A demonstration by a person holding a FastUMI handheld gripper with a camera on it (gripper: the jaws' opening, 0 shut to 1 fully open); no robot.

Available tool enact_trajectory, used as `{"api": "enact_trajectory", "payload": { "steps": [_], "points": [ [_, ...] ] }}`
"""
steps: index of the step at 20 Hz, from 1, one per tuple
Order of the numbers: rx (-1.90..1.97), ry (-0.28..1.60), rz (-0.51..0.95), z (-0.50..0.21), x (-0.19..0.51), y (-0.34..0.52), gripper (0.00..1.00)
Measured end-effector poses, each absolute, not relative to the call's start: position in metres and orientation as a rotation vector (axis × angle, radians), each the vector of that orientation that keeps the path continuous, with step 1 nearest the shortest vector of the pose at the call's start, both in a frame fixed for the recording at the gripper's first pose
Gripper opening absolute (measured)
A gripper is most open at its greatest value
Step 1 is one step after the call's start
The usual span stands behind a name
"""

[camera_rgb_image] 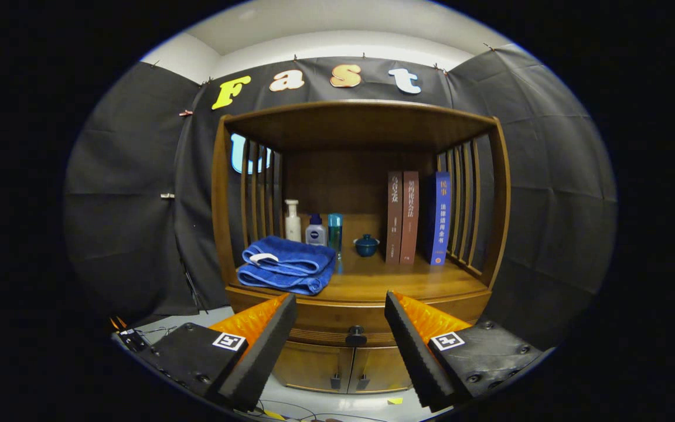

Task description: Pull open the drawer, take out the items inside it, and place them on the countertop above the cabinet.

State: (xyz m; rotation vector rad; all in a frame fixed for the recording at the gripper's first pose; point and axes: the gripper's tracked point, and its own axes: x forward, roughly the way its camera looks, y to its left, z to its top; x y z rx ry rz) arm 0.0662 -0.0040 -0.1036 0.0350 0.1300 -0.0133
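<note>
A wooden cabinet stands ahead of me. Its drawer (320, 329) is closed, with a dark round knob (355, 336) at the middle of the front. My gripper (340, 310) is open, the knob sitting between and a little beyond its two black foam-padded fingers (267, 346). Nothing is held. The countertop (396, 281) above the drawer is a wooden shelf inside an open hutch. What lies inside the drawer is hidden.
On the countertop lie a folded blue towel (287, 264), three bottles (316, 230), a small blue lidded pot (366, 244) and three upright books (419, 217). Two small doors (349, 369) sit below the drawer. Slatted sides and a top board enclose the shelf.
</note>
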Motion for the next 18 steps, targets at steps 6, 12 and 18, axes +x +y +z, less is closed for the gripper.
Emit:
{"api": "enact_trajectory", "payload": {
  "steps": [6,12,18],
  "points": [
    [0.032,0.225,-0.034,-0.166,0.107,-0.013,0.99],
    [0.044,0.324,-0.034,-0.229,0.138,-0.023,0.96],
    [0.055,0.424,-0.064,-0.28,0.159,-0.033,0.84]
  ]
}}
